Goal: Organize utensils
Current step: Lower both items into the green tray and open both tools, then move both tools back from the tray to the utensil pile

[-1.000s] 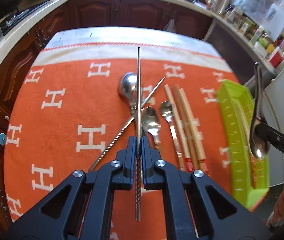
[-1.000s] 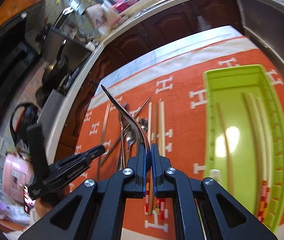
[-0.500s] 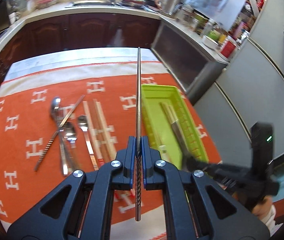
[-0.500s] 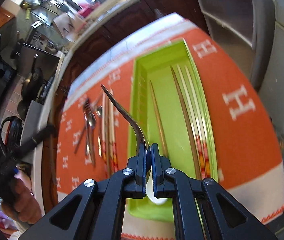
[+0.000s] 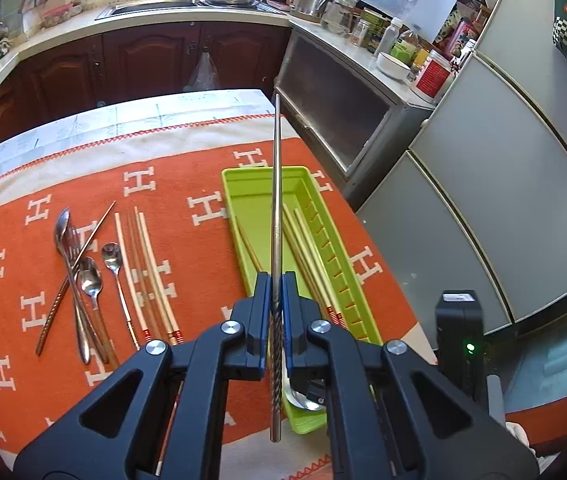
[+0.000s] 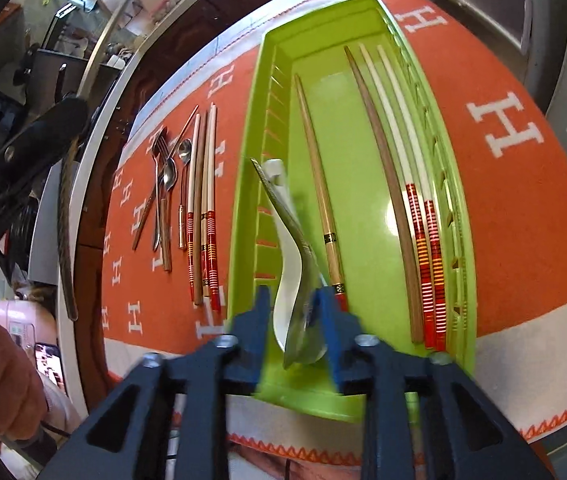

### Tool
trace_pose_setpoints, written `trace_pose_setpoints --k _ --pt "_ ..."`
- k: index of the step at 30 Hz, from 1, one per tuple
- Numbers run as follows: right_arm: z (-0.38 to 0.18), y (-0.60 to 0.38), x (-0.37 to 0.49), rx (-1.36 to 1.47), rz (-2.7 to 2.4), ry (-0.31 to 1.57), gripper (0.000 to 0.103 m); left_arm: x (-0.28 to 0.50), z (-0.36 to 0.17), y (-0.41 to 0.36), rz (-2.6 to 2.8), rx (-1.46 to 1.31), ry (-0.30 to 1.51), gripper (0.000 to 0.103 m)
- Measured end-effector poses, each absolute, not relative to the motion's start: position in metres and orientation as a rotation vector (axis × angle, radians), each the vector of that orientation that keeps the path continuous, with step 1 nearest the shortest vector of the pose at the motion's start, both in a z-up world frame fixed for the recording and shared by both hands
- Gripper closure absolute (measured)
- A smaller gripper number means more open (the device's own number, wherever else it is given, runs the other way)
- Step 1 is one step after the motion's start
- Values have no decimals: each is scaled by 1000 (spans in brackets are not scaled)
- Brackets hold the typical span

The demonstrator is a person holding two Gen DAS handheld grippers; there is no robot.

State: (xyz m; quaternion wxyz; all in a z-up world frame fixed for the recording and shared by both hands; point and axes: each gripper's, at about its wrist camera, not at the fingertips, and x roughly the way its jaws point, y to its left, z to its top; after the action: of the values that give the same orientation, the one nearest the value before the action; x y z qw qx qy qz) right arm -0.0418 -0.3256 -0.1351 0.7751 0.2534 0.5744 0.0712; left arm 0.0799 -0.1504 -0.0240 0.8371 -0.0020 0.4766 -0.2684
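**A:** Entry, left side. Your left gripper (image 5: pixel 276 280) is clamped tight on a metal chopstick (image 5: pixel 277 200), twisted grip end toward the camera, plain tip pointing away over the green tray (image 5: pixel 230 196). In that view the stick runs up the middle of the frame and crosses the tray's far wall.

**B:** And the right?

**A:** Your right gripper (image 6: pixel 291 300) has just been opening. Its jaws stand apart over the near end of the tray (image 6: pixel 243 216). The metal spoon (image 6: pixel 303 280) lies between them, bowl near the camera, handle slanting up and left. I cannot tell for certain whether either pad touches it; the frame is blurred there. Under it sits a white ceramic spoon (image 6: pixel 283 240), against the tray's left wall.

**B:** What else is in the tray?

**A:** One wooden chopstick (image 6: pixel 319 184) alone beside the spoons. Along the slotted right wall, a dark wooden chopstick and two pale chopsticks with red-banded ends (image 6: pixel 429 240), lying side by side.

**B:** Left on the cloth?

**A:** On the orange tablecloth (image 5: pixel 187 168), well apart from the tray: a fork and several spoons (image 5: pixel 87 280) in a loose pile, a second metal chopstick (image 5: pixel 75 276) lying diagonally across them, and three more chopsticks (image 5: pixel 143 268) just beside. Your right gripper's body (image 5: pixel 459 340) shows at the left view's lower right, green light lit.
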Motion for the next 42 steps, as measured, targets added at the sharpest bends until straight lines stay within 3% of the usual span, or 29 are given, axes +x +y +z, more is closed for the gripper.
trace_pose_setpoints --k 3,13,30,42 --pt "-118 -326 -42 515 138 1205 56 81 -24 -153 -577 -1 1012 100" --pt "-85 -356 -62 533 21 1089 57 87 -31 -175 -604 -13 1052 100" --pt "-83 -378 -58 603 -28 1060 57 119 -108 -195 -450 -150 1282 100" --pt "-93 -371 -45 596 -18 1076 57 110 -83 -162 -426 -105 1222 99"
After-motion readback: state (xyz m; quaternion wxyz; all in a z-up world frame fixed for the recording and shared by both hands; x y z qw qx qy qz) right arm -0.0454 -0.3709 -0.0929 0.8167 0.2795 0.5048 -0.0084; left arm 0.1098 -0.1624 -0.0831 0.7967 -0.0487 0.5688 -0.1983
